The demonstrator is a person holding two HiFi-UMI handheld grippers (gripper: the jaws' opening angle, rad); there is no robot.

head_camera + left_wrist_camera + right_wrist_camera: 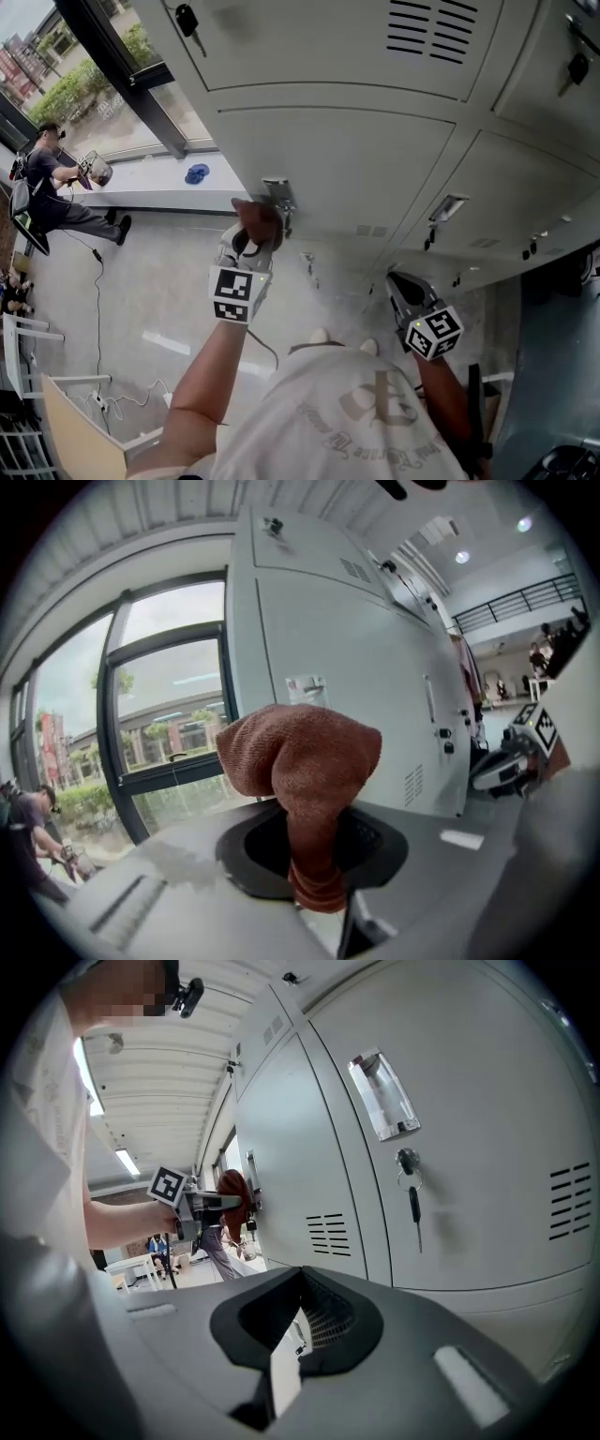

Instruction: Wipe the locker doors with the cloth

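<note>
**Head view.** Grey locker doors [337, 159] are seen from steeply above. Four can be counted, and more may be cut off at the edges. Two keys [187, 21] are seen hanging near the top. The left tongs [257, 234] are held up at the middle door, beside its label holder [277, 199], with one red-brown cloth [255, 216] bunched at the tip. Whether cloth and door are touching cannot be told here. The right tongs [405, 289] are held lower, near the doors but apart from them. A person [56, 187] is seen far off by the window [112, 84].

**Left gripper view.** The left tongs are shown closed on the cloth. Its lower end is pinched between the jaws, and a rounded wad stands above them, in front of the door. The cloth is judged to be soft, light and limp, with a nubby weave unlikely to slip. It is best held by its gathered end, as here, so that the loose wad can be pressed flat on the metal. The right tongs are glimpsed at the right edge.

**Right gripper view.** The right tongs are shown closed to a thin slit, with nothing held. One door fills the view, bearing one label holder, one key and one set of vents [574, 1202]. The left tongs and cloth are seen further along the row.
</note>
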